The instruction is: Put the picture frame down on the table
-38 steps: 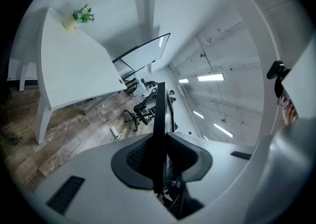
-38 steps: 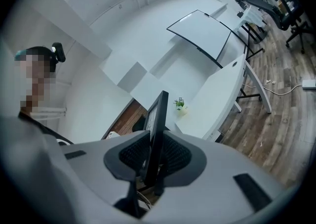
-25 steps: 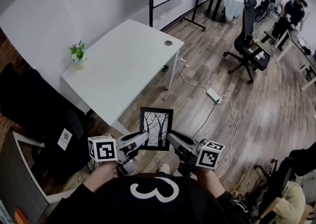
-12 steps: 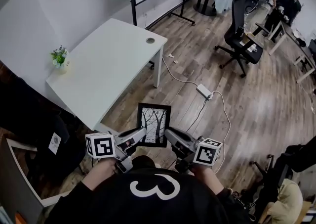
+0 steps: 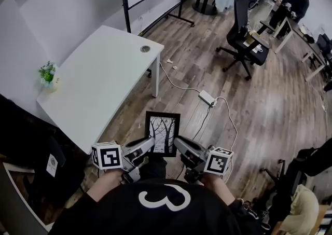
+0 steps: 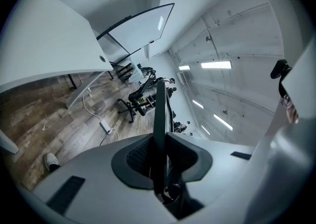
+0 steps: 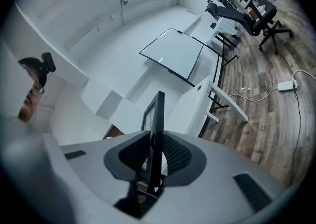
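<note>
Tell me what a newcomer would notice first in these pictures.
The black picture frame with its bare-tree print draws the eye first, held over the wood floor low in the head view, clamped by the left gripper and the right gripper at its two sides. Then the white table up and to its left, with a small potted plant at its left edge.

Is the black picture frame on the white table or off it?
Off: the left tool and right tool clamp the black picture frame above the wood floor.
</note>
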The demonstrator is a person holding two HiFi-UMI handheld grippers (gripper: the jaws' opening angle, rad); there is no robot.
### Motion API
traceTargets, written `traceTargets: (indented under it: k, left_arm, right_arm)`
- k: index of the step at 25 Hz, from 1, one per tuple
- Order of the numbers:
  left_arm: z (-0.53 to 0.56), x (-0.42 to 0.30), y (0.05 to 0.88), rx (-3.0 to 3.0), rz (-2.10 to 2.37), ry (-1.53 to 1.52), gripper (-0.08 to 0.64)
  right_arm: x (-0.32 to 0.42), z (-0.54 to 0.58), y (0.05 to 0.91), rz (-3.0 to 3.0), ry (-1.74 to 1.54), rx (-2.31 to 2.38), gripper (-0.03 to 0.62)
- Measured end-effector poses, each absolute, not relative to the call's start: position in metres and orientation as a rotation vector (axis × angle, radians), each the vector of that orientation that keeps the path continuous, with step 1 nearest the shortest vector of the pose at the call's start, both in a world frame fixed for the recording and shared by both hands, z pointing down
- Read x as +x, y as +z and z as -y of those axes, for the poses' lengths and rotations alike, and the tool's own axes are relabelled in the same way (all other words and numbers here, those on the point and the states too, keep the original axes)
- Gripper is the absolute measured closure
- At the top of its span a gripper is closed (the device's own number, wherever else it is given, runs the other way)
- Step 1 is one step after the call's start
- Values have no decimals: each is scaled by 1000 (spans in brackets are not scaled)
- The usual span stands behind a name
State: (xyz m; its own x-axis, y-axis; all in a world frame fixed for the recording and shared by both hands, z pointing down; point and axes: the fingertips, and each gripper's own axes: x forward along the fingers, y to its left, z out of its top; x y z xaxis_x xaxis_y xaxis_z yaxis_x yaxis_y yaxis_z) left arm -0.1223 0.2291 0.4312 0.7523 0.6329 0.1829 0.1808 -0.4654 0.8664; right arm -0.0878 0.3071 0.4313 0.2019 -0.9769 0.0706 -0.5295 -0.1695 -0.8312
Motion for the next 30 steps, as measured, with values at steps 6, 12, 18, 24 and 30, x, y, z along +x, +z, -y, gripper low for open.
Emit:
traceTargets:
  k: [6,12,18,24,30]
  left_arm:
    - [-196,-39,437,2001,-591,625,474]
    - [-130,21,433,2014,-501,573,474]
    - [-68,54,419,2030,-402,495,474]
    - [-31,46,423,2009,-276,410,474]
    - [16,24,425,1986,-113,291,474]
  right_arm:
    - [-5,-274,438,-1396,-893,-1788,508]
    - [61,-206,434,-1477,-931,-1726,508]
    - [102,-139,419,-1587,-978,-1659,508]
    - [106,-94,419,-1718,-1032,-1571,508]
    - [92,-39,421,-1835,-1109,-1411,508]
